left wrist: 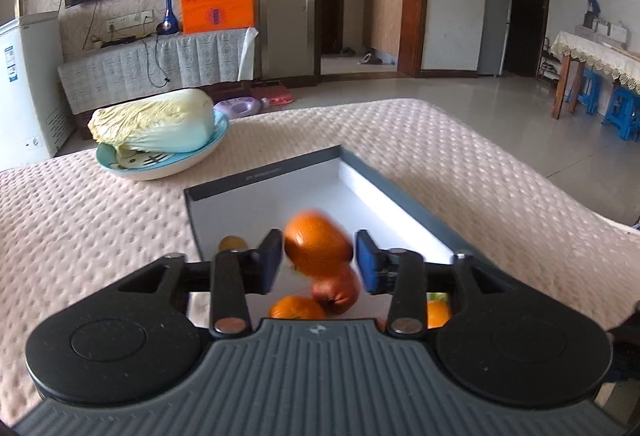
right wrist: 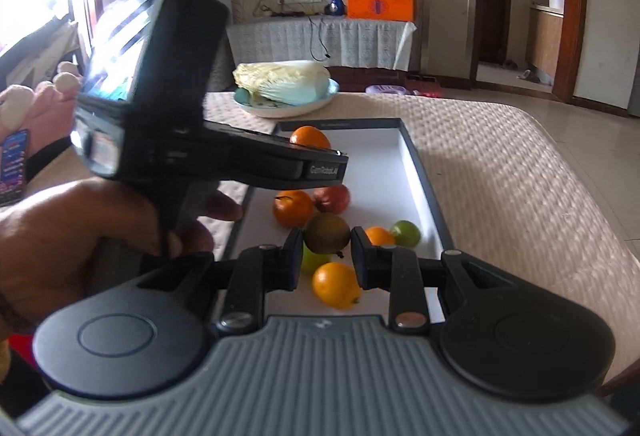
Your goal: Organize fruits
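A shallow dark-rimmed box [left wrist: 264, 176] with a white floor lies on the pink quilted table. Over it my left gripper [left wrist: 320, 260] stands open. A blurred orange [left wrist: 316, 242] sits between its blue pads [left wrist: 368, 262], with a gap on the right side. Below lie a red fruit [left wrist: 336, 290] and another orange [left wrist: 296, 308]. My right gripper [right wrist: 327, 256] is shut on a brown kiwi [right wrist: 326, 234] above the near end of the box [right wrist: 408, 140]. Under it lie an orange [right wrist: 336, 284], a green fruit [right wrist: 314, 262] and a lime [right wrist: 406, 232].
A napa cabbage [left wrist: 156, 124] rests on a light blue plate [left wrist: 160, 166] beyond the box's far left corner. A hand [right wrist: 100, 236] holds the left gripper's body [right wrist: 180, 140] across the left of the right wrist view. The table edge [left wrist: 520, 164] drops to tiled floor on the right.
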